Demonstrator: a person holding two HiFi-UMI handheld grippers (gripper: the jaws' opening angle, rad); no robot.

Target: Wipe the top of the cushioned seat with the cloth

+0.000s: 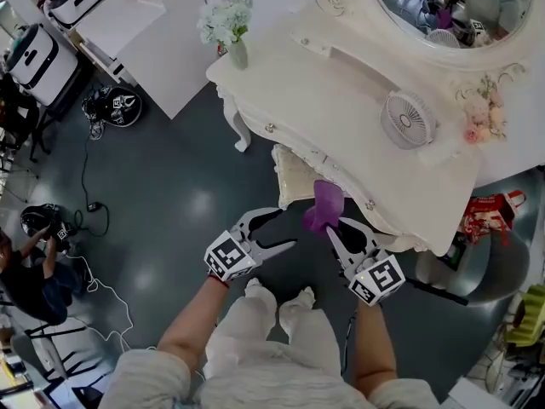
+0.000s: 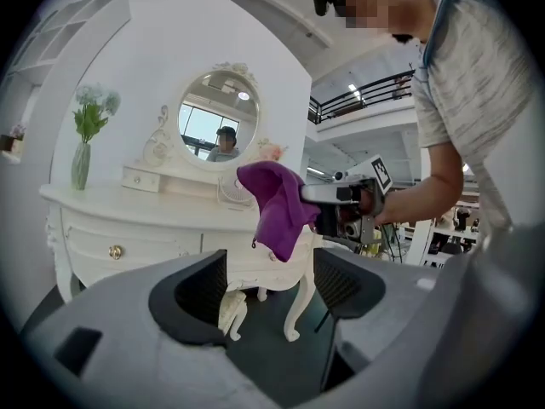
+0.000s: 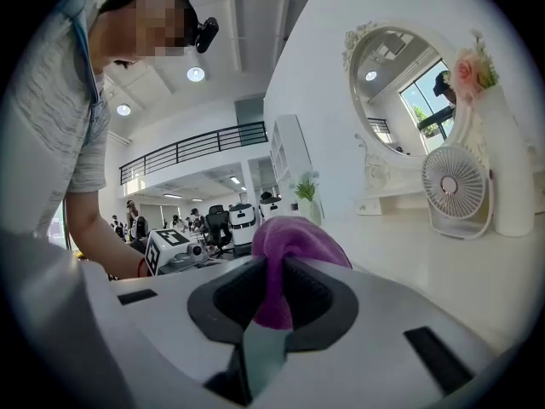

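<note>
A purple cloth (image 1: 324,207) hangs from my right gripper (image 1: 334,227), which is shut on it in front of the vanity. In the right gripper view the cloth (image 3: 289,254) bulges up between the closed pads. The cream cushioned seat (image 1: 294,177) stands just beyond, half tucked under the white dressing table (image 1: 341,100). My left gripper (image 1: 286,227) is open and empty, a little left of the cloth and level with it. The left gripper view looks past its own spread jaws to the cloth (image 2: 277,207) and the right gripper (image 2: 341,198) holding it.
A small white fan (image 1: 407,119), a vase of pale flowers (image 1: 230,24) and an oval mirror (image 1: 451,11) are on the dressing table. Dark grey floor (image 1: 170,194) lies to the left, with cables and bags. A person crouches at the far left (image 1: 34,271).
</note>
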